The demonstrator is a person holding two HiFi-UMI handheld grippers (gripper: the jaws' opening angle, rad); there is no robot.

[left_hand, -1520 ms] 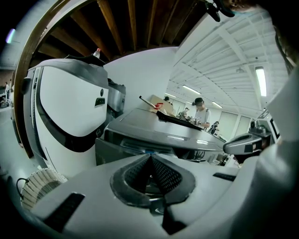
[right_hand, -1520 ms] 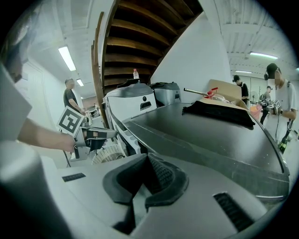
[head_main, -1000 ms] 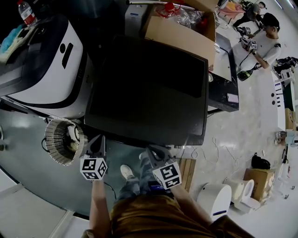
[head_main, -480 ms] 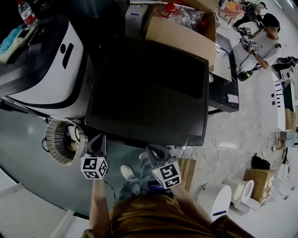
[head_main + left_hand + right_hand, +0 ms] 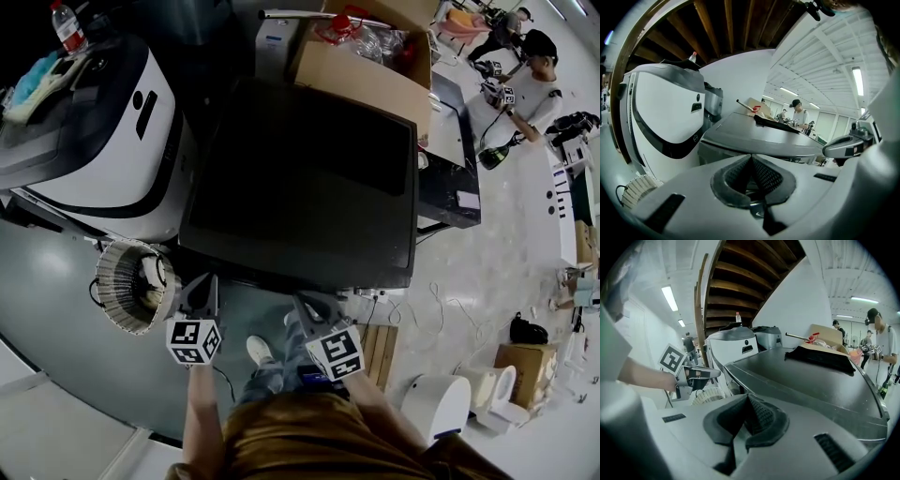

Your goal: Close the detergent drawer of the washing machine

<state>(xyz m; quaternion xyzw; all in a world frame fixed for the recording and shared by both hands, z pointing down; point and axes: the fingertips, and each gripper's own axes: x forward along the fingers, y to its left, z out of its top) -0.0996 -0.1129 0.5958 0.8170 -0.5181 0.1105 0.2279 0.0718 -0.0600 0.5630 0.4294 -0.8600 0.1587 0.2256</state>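
Note:
The dark grey washing machine (image 5: 300,187) fills the middle of the head view, seen from above; its front face and detergent drawer are hidden under the top edge. My left gripper (image 5: 204,281) hangs just before the machine's front left corner, shut and empty. To the right of it my right gripper (image 5: 305,302) is in front of the machine's front edge, also shut with nothing in it. In the left gripper view the pads (image 5: 764,176) meet in front of the machine's top (image 5: 759,133). The right gripper view looks across the lid (image 5: 806,380).
A white machine (image 5: 103,141) stands at the left with a bottle (image 5: 67,26) on it. A round ribbed coil (image 5: 131,286) lies on the floor by my left gripper. A cardboard box (image 5: 366,56) sits behind the washer. A person (image 5: 530,84) stands far right.
The head view has shifted a little, so everything sits slightly lower and to the right. Both grippers hold about the same places and stay shut.

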